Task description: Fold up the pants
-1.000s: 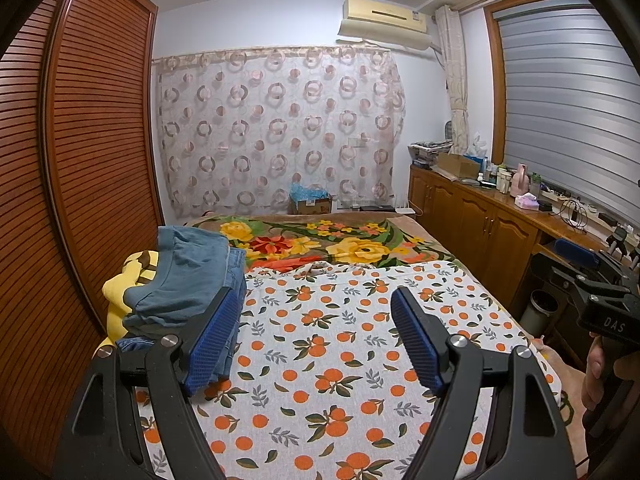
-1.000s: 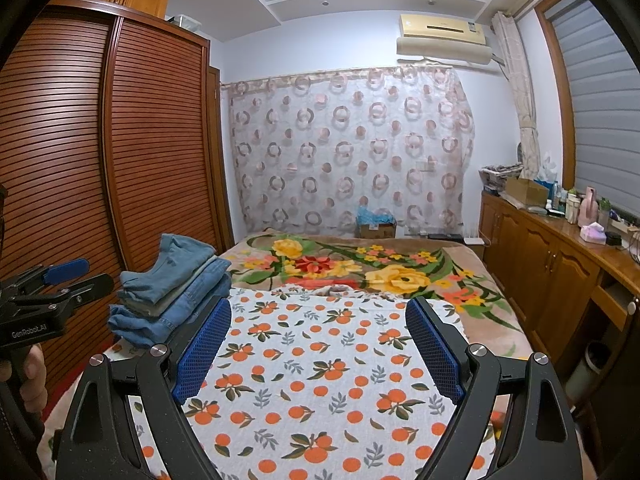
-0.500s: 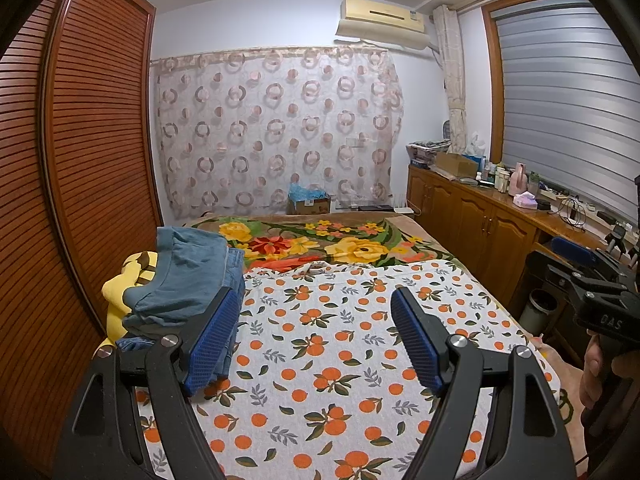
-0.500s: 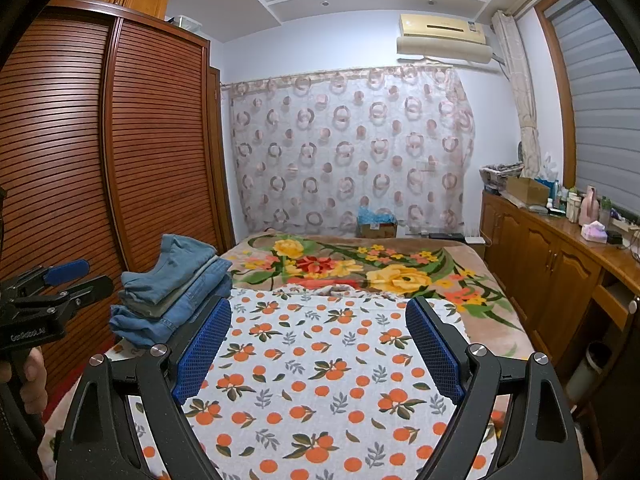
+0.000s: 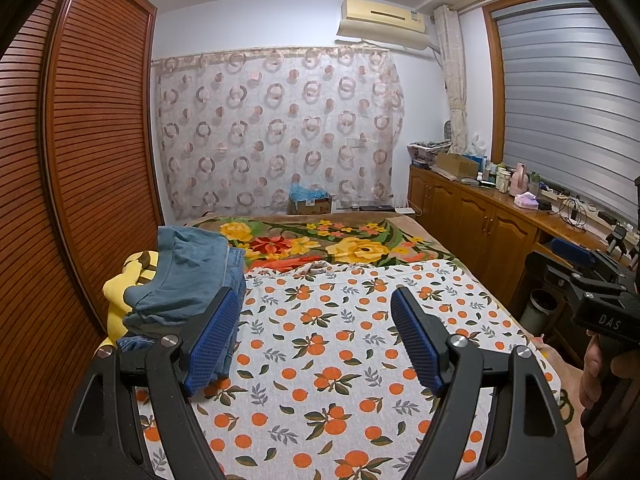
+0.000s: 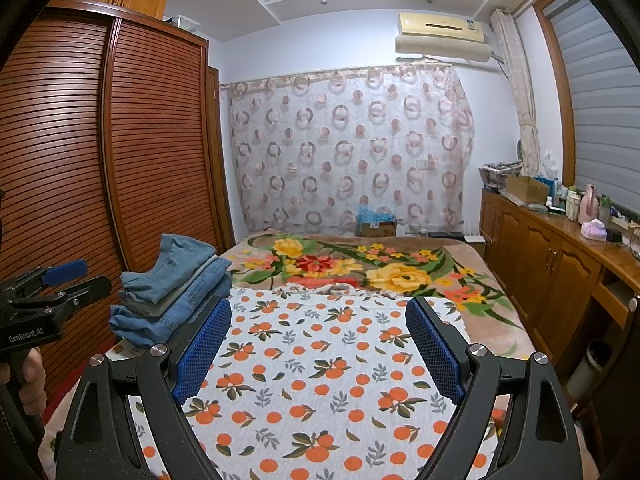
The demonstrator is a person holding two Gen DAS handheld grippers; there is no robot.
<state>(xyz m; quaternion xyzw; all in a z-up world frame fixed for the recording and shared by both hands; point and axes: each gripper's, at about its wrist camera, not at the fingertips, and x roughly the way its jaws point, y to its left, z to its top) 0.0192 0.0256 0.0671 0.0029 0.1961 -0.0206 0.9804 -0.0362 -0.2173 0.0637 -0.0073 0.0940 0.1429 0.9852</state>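
Note:
A stack of folded blue jeans (image 5: 188, 280) (image 6: 176, 284) rests at the left edge of the bed, on a yellow cloth (image 5: 120, 292). My left gripper (image 5: 316, 312) hovers open over the orange-print sheet (image 5: 328, 360), its left pad just in front of the stack, nothing between its fingers. My right gripper (image 6: 320, 320) is open too, above the same sheet (image 6: 312, 376), with the jeans to its left. In each view the other gripper shows at the frame's edge, held by a hand.
A brown slatted wardrobe (image 6: 100, 160) runs along the left of the bed. A wooden cabinet (image 5: 480, 224) with bottles and boxes lines the right wall. A flowered blanket (image 6: 360, 264) covers the far half of the bed, with a curtain (image 5: 276, 128) behind it.

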